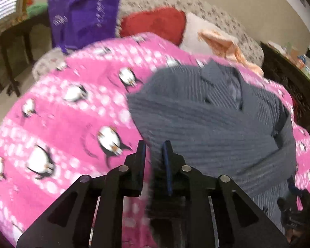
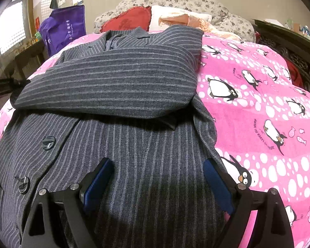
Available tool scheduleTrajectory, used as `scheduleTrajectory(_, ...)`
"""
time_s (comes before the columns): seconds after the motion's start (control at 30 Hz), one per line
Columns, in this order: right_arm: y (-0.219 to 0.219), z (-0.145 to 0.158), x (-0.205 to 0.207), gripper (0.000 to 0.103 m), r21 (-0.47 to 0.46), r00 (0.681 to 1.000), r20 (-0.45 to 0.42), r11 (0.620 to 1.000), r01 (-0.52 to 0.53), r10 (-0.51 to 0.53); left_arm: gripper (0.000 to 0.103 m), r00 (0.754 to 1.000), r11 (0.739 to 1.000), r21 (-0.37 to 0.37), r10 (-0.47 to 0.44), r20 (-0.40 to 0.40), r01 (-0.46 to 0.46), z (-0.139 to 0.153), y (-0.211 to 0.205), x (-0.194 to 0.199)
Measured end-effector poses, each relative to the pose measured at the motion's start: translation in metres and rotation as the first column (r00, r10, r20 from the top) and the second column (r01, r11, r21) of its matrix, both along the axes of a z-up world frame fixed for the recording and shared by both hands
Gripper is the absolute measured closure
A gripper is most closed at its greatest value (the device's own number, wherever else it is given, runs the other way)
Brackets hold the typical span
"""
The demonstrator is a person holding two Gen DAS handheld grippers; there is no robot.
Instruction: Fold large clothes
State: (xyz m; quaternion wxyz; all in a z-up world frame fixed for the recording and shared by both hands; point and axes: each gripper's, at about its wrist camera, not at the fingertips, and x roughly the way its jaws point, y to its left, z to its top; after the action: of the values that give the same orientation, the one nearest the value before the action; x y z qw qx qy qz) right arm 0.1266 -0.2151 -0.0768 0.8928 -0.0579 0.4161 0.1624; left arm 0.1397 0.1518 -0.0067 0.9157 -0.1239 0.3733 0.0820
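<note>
A grey pinstriped suit jacket (image 2: 117, 86) lies on a bed with a pink penguin-print cover (image 2: 258, 107). One sleeve is folded across its chest. Two dark buttons (image 2: 49, 142) show on its front. My right gripper (image 2: 157, 169) is open, low over the jacket's lower front near its right edge. In the left wrist view, which is blurred, the jacket (image 1: 212, 119) lies to the right, and my left gripper (image 1: 154, 146) stands at its left edge with the jaws narrowly apart; grey cloth seems to run between them.
A purple bag (image 2: 62, 29) stands at the bed's far left. A red cushion (image 2: 126, 22), white and orange cloths (image 2: 181, 18) and a flowered quilt (image 2: 175, 2) lie at the head. Dark wooden furniture (image 2: 289, 41) stands on the right, a wooden table (image 2: 29, 57) on the left.
</note>
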Motion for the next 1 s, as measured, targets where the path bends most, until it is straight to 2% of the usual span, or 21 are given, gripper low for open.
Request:
scheduleTrajectory(0.1, 0.0, 0.0, 0.0, 0.015, 0.0, 1.0, 0.0, 1.0, 0.001, -0.001, 0.087, 0.998, 0.998, 0.023, 0.055, 0.024, -0.056, 0.01, 0.009, -0.002)
scheduleTrajectory(0.17, 0.0, 0.0, 0.0, 0.014, 0.0, 1.0, -0.001, 1.0, 0.001, -0.001, 0.087, 0.998, 0.999, 0.004, 0.044, 0.04, -0.044, 0.014, 0.01, -0.008)
scheduleTrajectory(0.23, -0.001, 0.0, 0.0, 0.014, 0.007, 1.0, -0.006, 1.0, 0.004, -0.004, 0.086, 0.998, 1.0, 0.0, -0.02, 0.058, 0.02, 0.016, -0.002, -0.011)
scheduleTrajectory(0.3, -0.004, 0.002, 0.0, 0.015, 0.019, 1.0, -0.011, 1.0, 0.005, -0.005, 0.086, 0.99, 0.992, 0.003, -0.124, 0.063, 0.124, 0.015, -0.022, -0.011)
scheduleTrajectory(0.33, -0.006, 0.003, -0.001, 0.015, 0.028, 1.0, -0.013, 1.0, 0.007, -0.007, 0.086, 0.981, 0.982, 0.003, -0.186, 0.048, 0.186, 0.01, -0.034, -0.009)
scheduleTrajectory(0.4, -0.013, 0.012, -0.004, 0.02, 0.06, 1.0, -0.001, 0.998, 0.024, -0.024, 0.086, 0.97, 0.97, 0.042, -0.241, -0.018, 0.241, -0.007, -0.051, -0.003)
scheduleTrajectory(0.43, -0.018, 0.018, -0.005, 0.027, 0.086, 0.999, 0.009, 0.996, 0.033, -0.033, 0.086, 0.971, 0.968, 0.079, -0.232, -0.062, 0.237, -0.022, -0.055, 0.001)
scheduleTrajectory(0.47, -0.025, 0.026, -0.005, 0.038, 0.117, 0.999, 0.024, 0.992, 0.043, -0.046, 0.087, 0.972, 0.97, 0.088, -0.22, -0.087, 0.228, -0.033, -0.056, 0.003)
scheduleTrajectory(0.5, -0.03, 0.035, -0.004, 0.045, 0.144, 0.997, 0.042, 0.988, 0.055, -0.062, 0.087, 0.974, 0.972, 0.088, -0.213, -0.079, 0.22, -0.039, -0.057, 0.002)
scheduleTrajectory(0.57, -0.034, 0.05, 0.008, 0.068, 0.173, 0.996, 0.061, 0.983, 0.061, -0.072, 0.087, 0.98, 0.974, 0.109, -0.194, -0.044, 0.197, -0.039, -0.06, -0.002)
scheduleTrajectory(0.6, -0.033, 0.057, 0.019, 0.074, 0.193, 0.996, 0.057, 0.98, 0.05, -0.062, 0.087, 0.982, 0.975, 0.118, -0.185, -0.044, 0.189, -0.038, -0.063, -0.001)
scheduleTrajectory(0.63, -0.029, 0.062, 0.029, 0.077, 0.203, 0.997, 0.058, 0.978, 0.038, -0.05, 0.086, 0.982, 0.974, 0.128, -0.182, -0.045, 0.187, -0.037, -0.065, 0.0)
scheduleTrajectory(0.73, -0.003, 0.074, 0.053, 0.078, 0.199, 0.994, 0.103, 0.979, -0.048, 0.028, 0.086, 0.983, 0.976, 0.117, -0.179, -0.047, 0.183, -0.033, -0.067, 0.001)
scheduleTrajectory(0.77, 0.004, 0.073, 0.062, 0.078, 0.204, 0.994, 0.095, 0.976, -0.072, 0.054, 0.086, 0.984, 0.979, 0.102, -0.175, -0.044, 0.179, -0.031, -0.066, 0.001)
scheduleTrajectory(0.83, 0.016, 0.058, 0.082, 0.079, 0.151, 0.994, 0.057, 0.983, -0.102, 0.094, 0.086, 0.985, 0.982, 0.066, -0.173, -0.03, 0.174, -0.023, -0.062, -0.002)
scheduleTrajectory(0.87, 0.017, 0.045, 0.09, 0.082, 0.09, 0.996, 0.031, 0.992, -0.084, 0.082, 0.086, 0.985, 0.984, 0.052, -0.17, -0.018, 0.171, -0.018, -0.059, -0.002)
scheduleTrajectory(0.9, 0.009, 0.027, 0.099, 0.082, 0.024, 0.999, -0.021, 0.999, -0.024, 0.025, 0.086, 0.986, 0.985, 0.044, -0.169, -0.016, 0.169, -0.016, -0.058, -0.002)
scheduleTrajectory(0.93, -0.004, 0.016, 0.102, 0.082, 0.048, 0.999, -0.052, 0.999, 0.015, -0.012, 0.086, 0.985, 0.985, 0.032, -0.17, -0.021, 0.171, -0.016, -0.057, -0.001)
scheduleTrajectory(0.97, -0.022, 0.012, 0.101, 0.082, 0.13, 0.997, -0.055, 0.99, 0.052, -0.045, 0.08, 0.982, 0.983, 0.014, -0.184, -0.046, 0.184, -0.02, -0.057, 0.004)
scheduleTrajectory(1.0, -0.029, 0.011, 0.1, 0.082, 0.147, 0.996, -0.065, 0.987, 0.073, -0.064, 0.077, 0.978, 0.98, 0.006, -0.196, -0.069, 0.197, -0.025, -0.059, 0.008)
